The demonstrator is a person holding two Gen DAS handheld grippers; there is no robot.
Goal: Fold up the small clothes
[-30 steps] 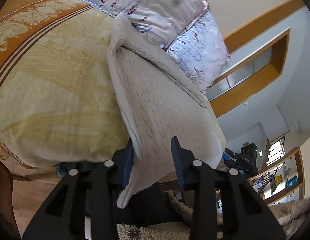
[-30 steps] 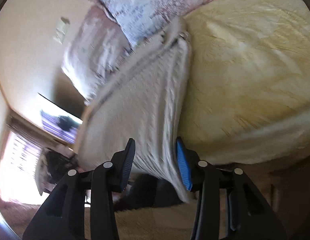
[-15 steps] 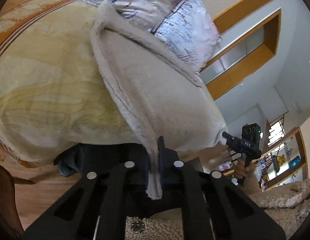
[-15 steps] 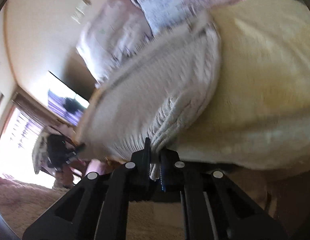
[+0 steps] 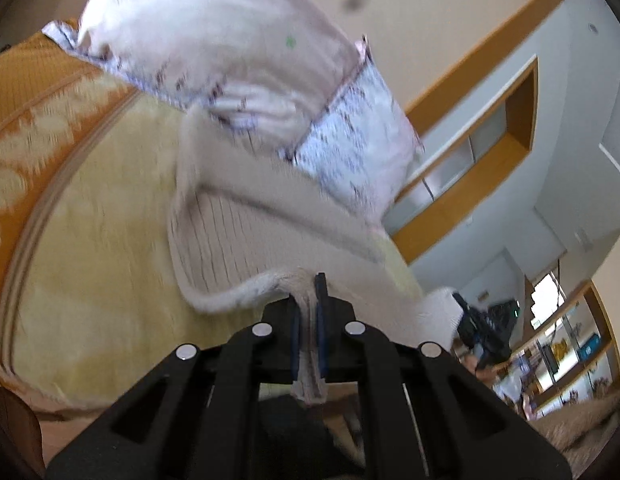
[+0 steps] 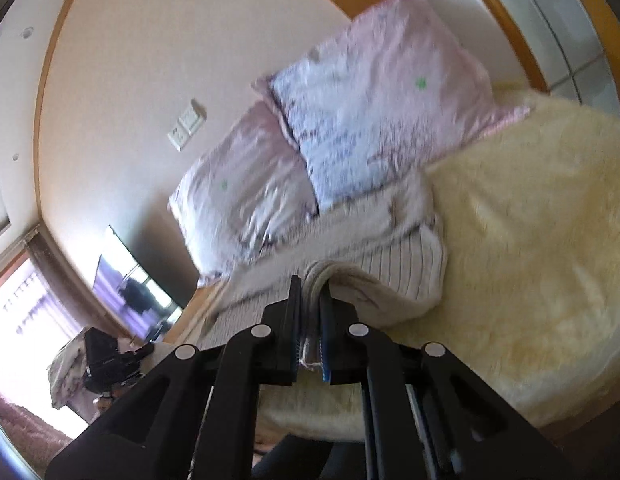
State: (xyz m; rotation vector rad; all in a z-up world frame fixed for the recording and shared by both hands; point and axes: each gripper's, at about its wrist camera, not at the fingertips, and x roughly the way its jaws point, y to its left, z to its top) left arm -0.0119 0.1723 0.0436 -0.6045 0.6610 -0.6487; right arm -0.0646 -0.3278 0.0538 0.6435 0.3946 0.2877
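Bed: pale yellow fleece blanket [image 6: 530,240], orange patterned border [image 5: 33,120]; 2 pink floral pillows [image 6: 374,120] against cream wall. Beige knit garment [image 5: 237,240] lies on blanket; left gripper [image 5: 307,312] and right gripper [image 6: 310,312] each clamp its near edge.

The left gripper [image 5: 308,300] is pinching the sweater [image 5: 237,240].
The sweater is lying on the yellow blanket [image 5: 101,272], touching the pink pillow [image 5: 237,40].

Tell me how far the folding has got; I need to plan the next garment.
Early stage. Done: left gripper and right gripper are each shut on the near edge of the cream knit garment. In hand: that edge is raised off the yellow blanket. Left: laying it over and flattening.
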